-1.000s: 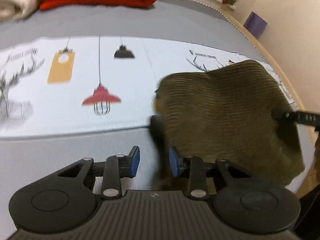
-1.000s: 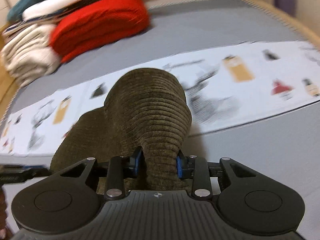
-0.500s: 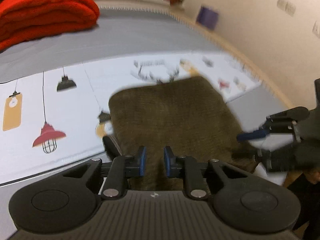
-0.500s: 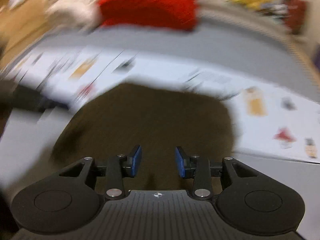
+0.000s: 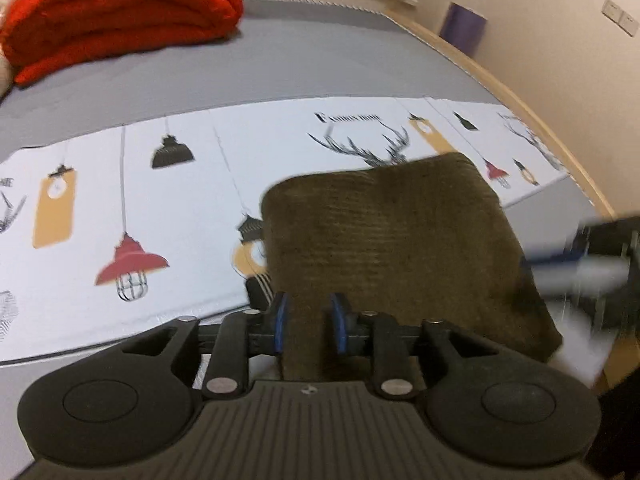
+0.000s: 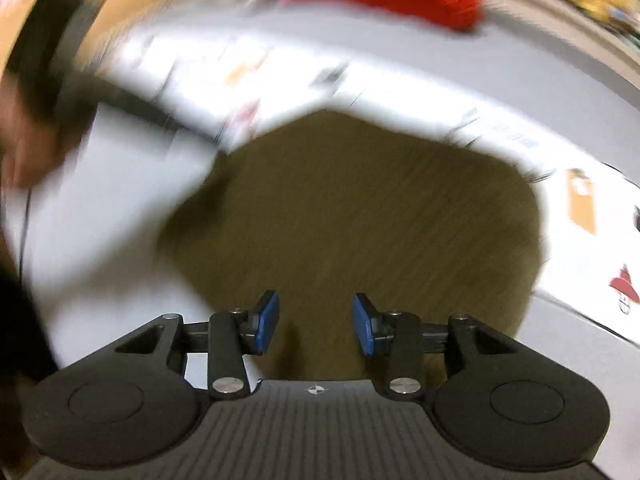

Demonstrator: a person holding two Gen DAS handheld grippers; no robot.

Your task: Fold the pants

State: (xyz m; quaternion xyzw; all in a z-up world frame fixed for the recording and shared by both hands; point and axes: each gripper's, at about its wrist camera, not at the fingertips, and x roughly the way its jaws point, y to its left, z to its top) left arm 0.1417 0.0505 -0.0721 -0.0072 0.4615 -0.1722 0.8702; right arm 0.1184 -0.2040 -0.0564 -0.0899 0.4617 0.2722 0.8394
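Since 1 s ago: olive-brown corduroy pants (image 5: 392, 248) have gone from a raised hump pinched by right gripper (image 6: 316, 322) to a flat, compact rectangle; that gripper has let go and pulled back.

Grey bed surface (image 5: 320, 60) w/ white printed mat showing lamps and deer heads (image 5: 180, 216) serves as work area. Pants lie folded partly on mat, partly over its near edge, likely bc the fold was laid down where the cloth was lifted.

Red folded blanket (image 5: 120, 16) sits well apart at the back, not involved.

Left gripper (image 5: 308, 322): jaws apart w/ a narrow gap, near hem of pants seen between blue pads (image 5: 280, 322), no pinch evident. Probably hovering after release, or abt to press the edge flat.

Right gripper: jaws wide apart, holding nothing, above near edge of pants; view heavily blurred, so mid-motion. Also seen blurred at right of left-wrist view, beside pants.

Judgement: fold appears essentially complete.
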